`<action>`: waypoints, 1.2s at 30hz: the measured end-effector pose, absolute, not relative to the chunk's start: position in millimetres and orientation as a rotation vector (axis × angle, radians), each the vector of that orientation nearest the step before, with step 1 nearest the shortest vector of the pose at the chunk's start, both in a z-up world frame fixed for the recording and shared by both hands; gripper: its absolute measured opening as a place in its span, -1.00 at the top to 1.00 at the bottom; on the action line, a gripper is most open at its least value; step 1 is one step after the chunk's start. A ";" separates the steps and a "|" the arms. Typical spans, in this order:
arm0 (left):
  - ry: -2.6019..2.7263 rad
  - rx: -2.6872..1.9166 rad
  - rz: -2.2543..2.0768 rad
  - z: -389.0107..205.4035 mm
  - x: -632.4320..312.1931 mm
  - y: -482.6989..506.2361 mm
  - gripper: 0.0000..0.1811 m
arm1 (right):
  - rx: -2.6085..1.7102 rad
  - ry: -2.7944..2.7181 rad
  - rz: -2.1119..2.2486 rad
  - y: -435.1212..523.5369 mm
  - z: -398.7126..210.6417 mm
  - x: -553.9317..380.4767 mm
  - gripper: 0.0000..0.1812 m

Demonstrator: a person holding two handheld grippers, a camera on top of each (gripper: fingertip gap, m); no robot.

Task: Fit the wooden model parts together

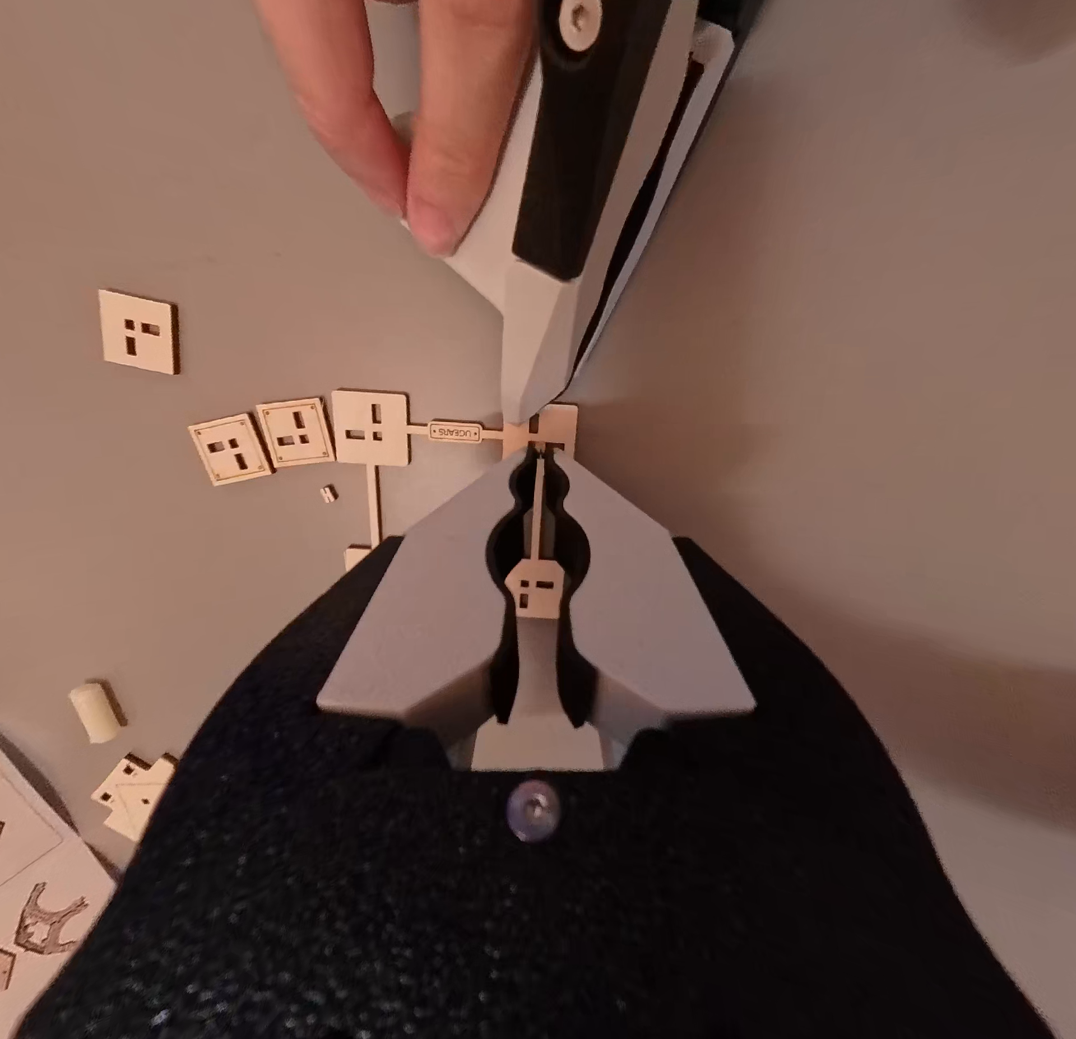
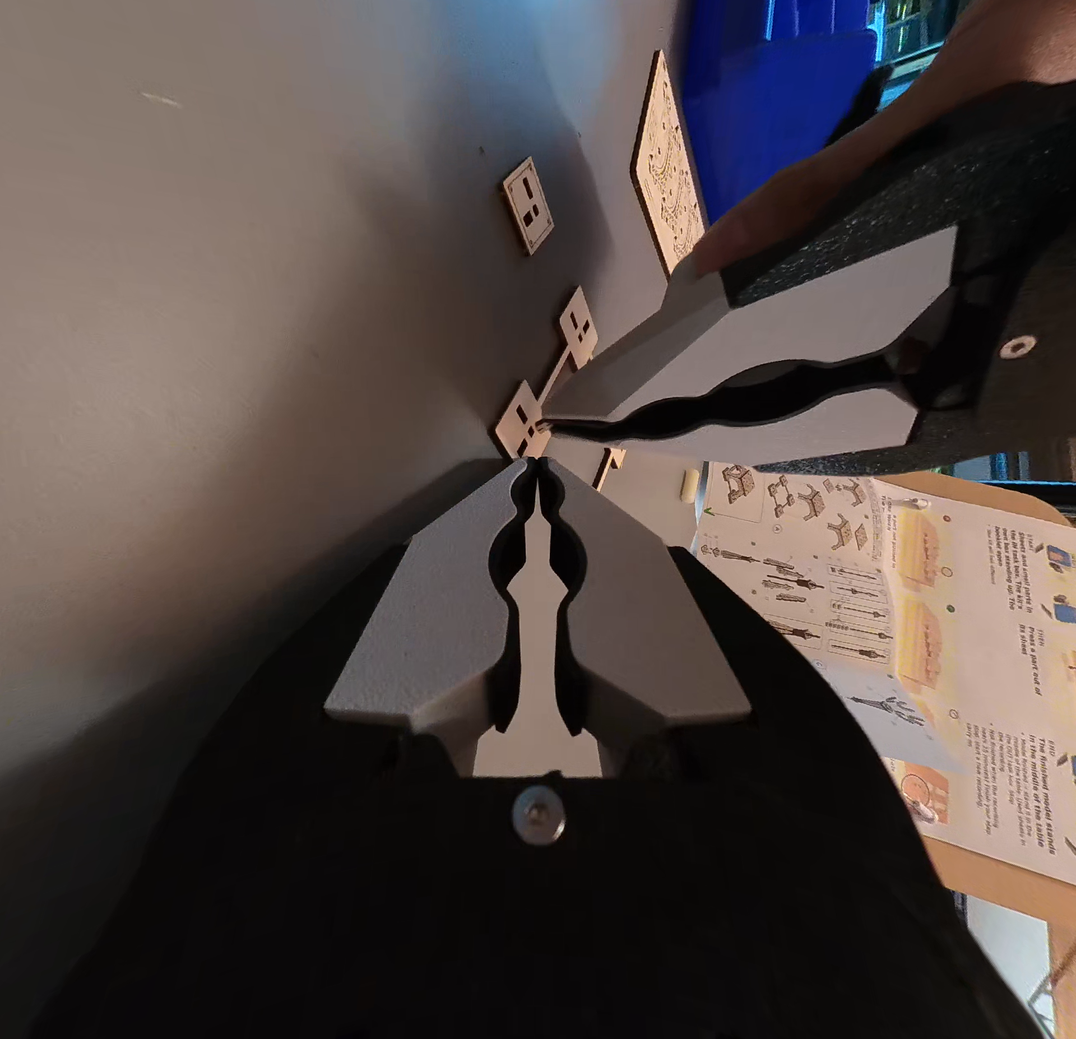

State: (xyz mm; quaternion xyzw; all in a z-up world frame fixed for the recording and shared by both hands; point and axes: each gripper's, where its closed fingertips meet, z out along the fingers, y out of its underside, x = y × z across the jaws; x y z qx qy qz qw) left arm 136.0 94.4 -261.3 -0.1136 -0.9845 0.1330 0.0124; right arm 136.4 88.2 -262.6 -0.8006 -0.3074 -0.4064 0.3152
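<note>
Wooden model parts lie spread on a grey table (image 1: pixel 815 312), and the main one is a flat frame (image 1: pixel 372 429) of small slotted squares joined by thin bars, one bar carrying a small tag. In the left wrist view the left gripper (image 1: pixel 540 455) has its jaws closed on a thin strip at the frame's corner square (image 1: pixel 562 423); another small square of the same frame shows through the gap between its fingers. The right gripper (image 1: pixel 533 414) comes down from above onto that same corner square, a person's hand (image 1: pixel 407 108) wrapped around its body. From the right wrist view, the right gripper (image 2: pixel 535 464) has its jaws drawn together at the tips, right at the edge of the corner square (image 2: pixel 518 423); whether anything is pinched between them cannot be told. The left gripper (image 2: pixel 550 426) reaches in from the right of that view. Just beside the frame lie two loose slotted squares (image 1: pixel 265 443), with a third square (image 1: pixel 138 333) farther off. A tiny wooden bit (image 1: pixel 329 493) sits below them, and near the edge of the left view lie a pale cylinder (image 1: pixel 96 711) and a small angular assembly (image 1: pixel 131 793). Beyond the frame a laser-cut sheet (image 2: pixel 666 167) lies flat on the table, and an instruction leaflet (image 2: pixel 873 632) lies beside the work area.
</note>
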 end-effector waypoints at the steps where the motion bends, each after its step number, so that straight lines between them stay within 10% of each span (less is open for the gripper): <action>1: -3.068 -0.359 0.402 -261.6 136.1 94.5 1.00 | -2.108 -0.817 -1.076 88.4 -262.7 136.4 1.00; 36: -3.033 -0.349 -0.429 -264.6 138.8 99.6 1.00 | -2.072 -0.817 -1.070 93.4 -264.3 133.0 1.00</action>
